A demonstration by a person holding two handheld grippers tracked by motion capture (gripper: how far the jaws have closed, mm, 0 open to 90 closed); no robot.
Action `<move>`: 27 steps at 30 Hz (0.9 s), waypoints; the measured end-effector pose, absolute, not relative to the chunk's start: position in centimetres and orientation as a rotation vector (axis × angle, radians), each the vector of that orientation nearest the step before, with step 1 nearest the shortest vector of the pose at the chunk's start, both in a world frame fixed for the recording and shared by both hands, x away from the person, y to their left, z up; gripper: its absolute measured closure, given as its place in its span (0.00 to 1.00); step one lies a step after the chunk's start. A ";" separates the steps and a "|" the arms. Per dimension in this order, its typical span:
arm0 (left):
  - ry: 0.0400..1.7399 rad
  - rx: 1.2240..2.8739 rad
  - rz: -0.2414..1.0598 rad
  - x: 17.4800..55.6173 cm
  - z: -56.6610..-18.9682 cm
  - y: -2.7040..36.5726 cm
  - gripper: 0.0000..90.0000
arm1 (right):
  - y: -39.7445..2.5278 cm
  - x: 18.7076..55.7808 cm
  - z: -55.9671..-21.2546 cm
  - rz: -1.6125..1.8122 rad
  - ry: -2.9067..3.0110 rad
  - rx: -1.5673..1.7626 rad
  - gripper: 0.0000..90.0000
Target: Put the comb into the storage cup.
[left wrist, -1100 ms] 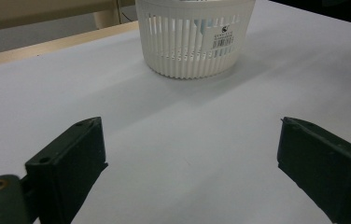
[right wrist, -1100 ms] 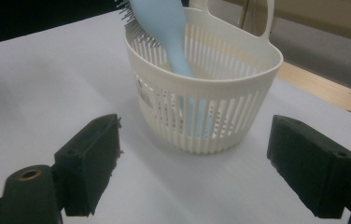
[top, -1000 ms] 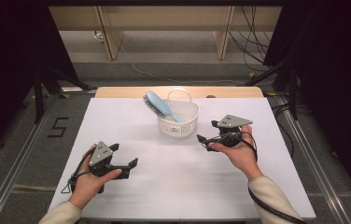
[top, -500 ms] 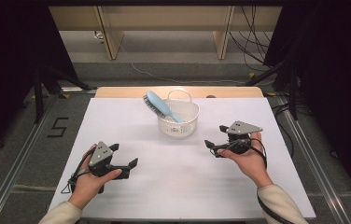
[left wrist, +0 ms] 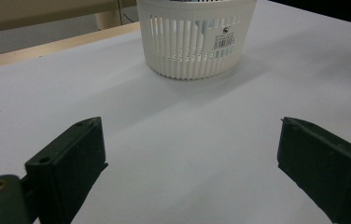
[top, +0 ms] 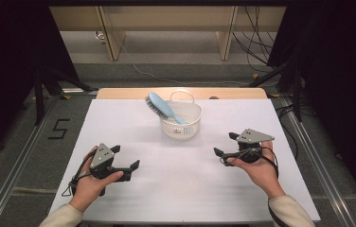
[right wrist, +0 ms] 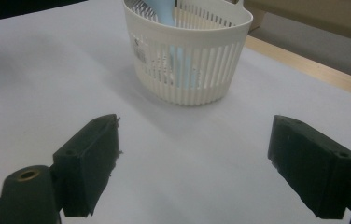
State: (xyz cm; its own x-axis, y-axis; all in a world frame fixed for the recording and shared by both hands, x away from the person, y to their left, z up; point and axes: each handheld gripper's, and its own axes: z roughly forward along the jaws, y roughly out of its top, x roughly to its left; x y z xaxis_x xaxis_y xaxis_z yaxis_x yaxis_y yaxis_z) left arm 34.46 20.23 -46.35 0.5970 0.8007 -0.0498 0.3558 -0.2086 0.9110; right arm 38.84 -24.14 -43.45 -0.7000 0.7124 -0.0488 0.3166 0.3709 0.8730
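A white slatted basket (top: 181, 124) with a thin handle stands on the white table sheet (top: 176, 194), at the far middle. A light blue hairbrush (top: 161, 106) leans in it, bristle head sticking out over the far left rim. My left gripper (top: 126, 156) rests open at the near left, empty, aimed toward the basket (left wrist: 194, 42). My right gripper (top: 225, 144) is held open at the right, also empty, and faces the basket (right wrist: 187, 60) from a short distance. The brush (right wrist: 163, 10) shows above the rim there.
A wooden table edge (top: 119, 92) runs along the far side of the sheet. Metal rails lie on the floor on both sides, with a "5" mark (top: 58, 128) on the left. Cables (top: 256, 52) trail on the floor behind the table.
My right gripper has drawn back from beside the basket, toward the near right, still open. The left gripper has stayed put.
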 end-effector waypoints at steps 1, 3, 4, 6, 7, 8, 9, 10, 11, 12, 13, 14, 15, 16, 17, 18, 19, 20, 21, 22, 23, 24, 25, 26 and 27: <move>0.942 1.804 0.544 34.4 -46.3 20.2 0.08 | -24.2 38.8 -43.5 1.272 2.218 0.892 0.19; 0.940 1.805 0.546 34.4 -46.3 20.2 0.08 | -24.3 38.5 -43.6 1.271 2.218 0.893 0.19; 0.941 1.805 0.546 34.4 -46.3 20.2 0.08 | -24.5 38.4 -43.6 1.267 2.220 0.892 0.19; 0.942 1.804 0.546 34.5 -46.3 20.3 0.08 | -24.6 38.2 -43.7 1.265 2.220 0.896 0.19; 0.942 1.804 0.547 34.5 -46.4 20.3 0.08 | -24.7 38.1 -43.7 1.265 2.218 0.898 0.19; 0.943 1.805 0.546 34.5 -46.4 20.3 0.08 | -24.8 38.0 -43.7 1.266 2.217 0.899 0.19; 0.944 1.804 0.547 34.5 -46.4 20.3 0.08 | -24.8 38.0 -43.8 1.266 2.218 0.898 0.19; 0.943 1.805 0.548 34.5 -46.4 20.3 0.08 | -24.9 37.9 -43.8 1.265 2.218 0.901 0.19; 0.943 1.804 0.548 34.5 -46.3 20.3 0.08 | -25.0 37.8 -43.9 1.262 2.221 0.898 0.19; 0.943 1.803 0.549 34.5 -46.4 20.3 0.08 | -25.0 37.7 -43.9 1.264 2.220 0.900 0.19; 0.942 1.805 0.549 34.5 -46.3 20.3 0.08 | -25.0 37.7 -44.0 1.262 2.221 0.902 0.19; 0.942 1.805 0.548 34.5 -46.4 20.3 0.08 | -25.1 37.6 -44.0 1.261 2.222 0.901 0.19; 0.943 1.805 0.548 34.5 -46.4 20.3 0.08 | -25.1 37.5 -44.0 1.260 2.223 0.901 0.19; 0.943 1.804 0.548 34.5 -46.4 20.3 0.08 | -25.2 37.5 -44.0 1.259 2.223 0.903 0.19; 0.943 1.803 0.549 34.5 -46.4 20.3 0.08 | -25.2 37.4 -44.1 1.260 2.222 0.901 0.19; 0.944 1.802 0.549 34.5 -46.4 20.3 0.08 | -25.3 37.4 -44.1 1.261 2.222 0.903 0.19; 0.944 1.801 0.549 34.5 -46.4 20.3 0.08 | -25.3 37.3 -44.1 1.260 2.219 0.904 0.19; 0.944 1.801 0.550 34.5 -46.4 20.3 0.08 | -25.4 37.2 -44.1 1.260 2.220 0.904 0.19; 0.945 1.802 0.550 34.5 -46.4 20.3 0.08 | -25.4 37.1 -44.1 1.259 2.222 0.903 0.19; 0.945 1.802 0.550 34.5 -46.4 20.3 0.08 | -25.4 37.1 -44.1 1.258 2.221 0.904 0.19; 0.944 1.803 0.549 34.5 -46.4 20.3 0.08 | -25.5 37.0 -44.2 1.257 2.222 0.905 0.19; 0.944 1.803 0.549 34.5 -46.4 20.3 0.08 | -25.5 36.9 -44.2 1.257 2.222 0.905 0.19; 0.945 1.801 0.550 34.5 -46.4 20.3 0.08 | -25.6 36.9 -44.3 1.258 2.219 0.901 0.19; 0.945 1.801 0.550 34.5 -46.4 20.3 0.08 | -25.6 36.8 -44.3 1.255 2.222 0.907 0.19; 0.945 1.801 0.551 34.5 -46.4 20.3 0.08 | -25.7 36.7 -44.3 1.256 2.220 0.909 0.19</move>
